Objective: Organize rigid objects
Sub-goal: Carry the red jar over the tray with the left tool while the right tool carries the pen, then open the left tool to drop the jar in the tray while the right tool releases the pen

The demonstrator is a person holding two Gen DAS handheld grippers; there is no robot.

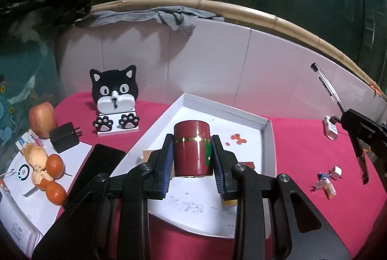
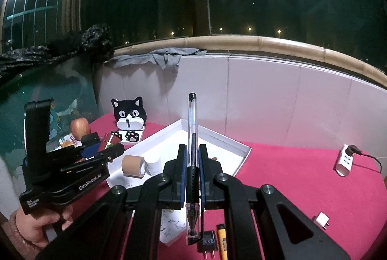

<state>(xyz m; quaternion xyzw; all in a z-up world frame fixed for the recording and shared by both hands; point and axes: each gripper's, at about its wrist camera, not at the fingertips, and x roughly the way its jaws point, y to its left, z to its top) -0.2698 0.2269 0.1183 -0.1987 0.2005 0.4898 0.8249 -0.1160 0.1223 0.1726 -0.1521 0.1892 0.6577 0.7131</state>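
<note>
My left gripper [image 1: 192, 151] is shut on a dark red cylindrical canister [image 1: 192, 147] with a gold band, held just above the white tray [image 1: 268, 139]. My right gripper [image 2: 192, 158] is shut on a clear ballpoint pen [image 2: 192, 129], which points up and forward above the tray [image 2: 241, 153]. In the left wrist view the right gripper [image 1: 362, 129] and its pen [image 1: 329, 88] show at the far right. In the right wrist view the left gripper [image 2: 106, 151] shows at the left, held by a hand. A tan tape roll [image 2: 133, 166] and a white roll [image 2: 152, 164] lie in the tray.
A black cat phone stand [image 1: 115, 100], apple [image 1: 41, 118], black charger [image 1: 64, 136], phone [image 1: 94, 170] and tangerines [image 1: 54, 165] sit left. A white power strip [image 2: 344, 159], white plug [image 2: 321, 221], black adapter [image 2: 208, 241] and yellow lighter [image 2: 222, 240] lie on the red cloth.
</note>
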